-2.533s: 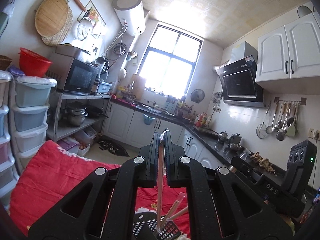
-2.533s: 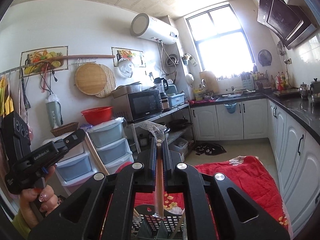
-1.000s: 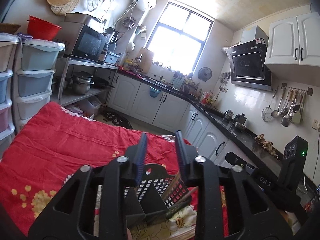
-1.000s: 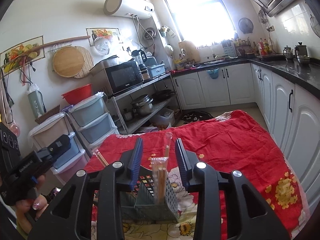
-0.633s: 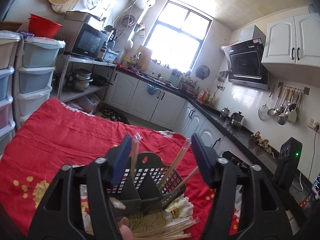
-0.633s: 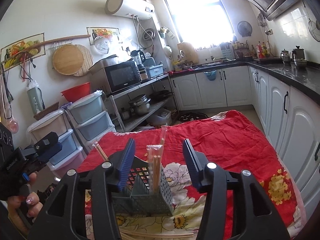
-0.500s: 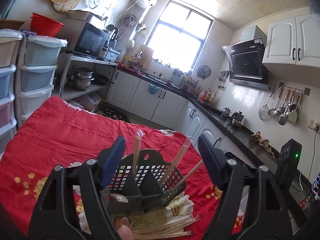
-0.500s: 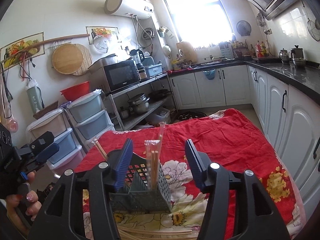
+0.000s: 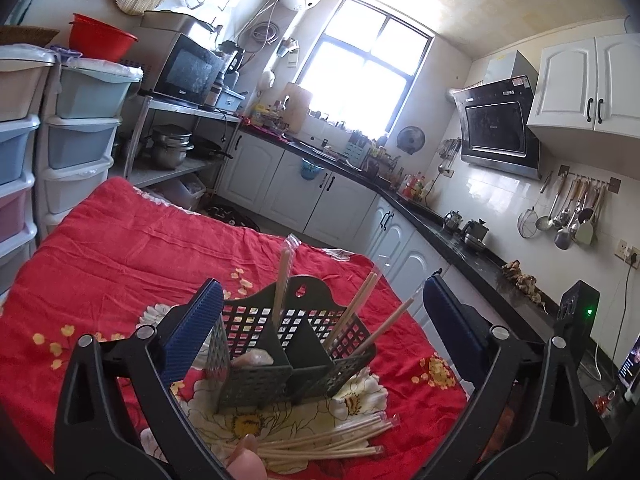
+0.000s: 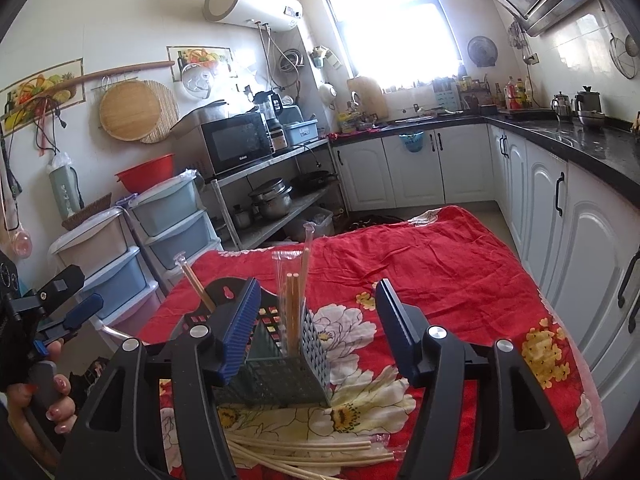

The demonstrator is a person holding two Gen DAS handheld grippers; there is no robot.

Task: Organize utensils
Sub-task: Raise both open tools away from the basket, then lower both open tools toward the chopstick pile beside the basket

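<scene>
A dark green perforated utensil caddy [image 9: 296, 356] stands on the red flowered cloth [image 9: 120, 264]. Wrapped wooden chopsticks [image 9: 282, 276] stand in its compartments. A loose pile of wrapped chopsticks [image 9: 324, 442] lies on the cloth in front of it. My left gripper [image 9: 320, 322] is open and empty, its jaws spread either side of the caddy. In the right wrist view the caddy [image 10: 280, 368] holds upright chopsticks [image 10: 294, 304], and more chopsticks [image 10: 308, 454] lie in front. My right gripper [image 10: 316, 320] is open and empty above the caddy.
Stacked plastic drawers [image 9: 76, 136] stand left of the table. A metal shelf [image 10: 276, 188] with a microwave and pots is behind. White cabinets and a black counter [image 10: 568, 148] run along the right. The left hand-held gripper unit [image 10: 44, 308] shows at the right view's left edge.
Both grippers let go of the chopsticks they held into the caddy, then opened wide and drew back and up. The chopsticks now stand in the caddy.
</scene>
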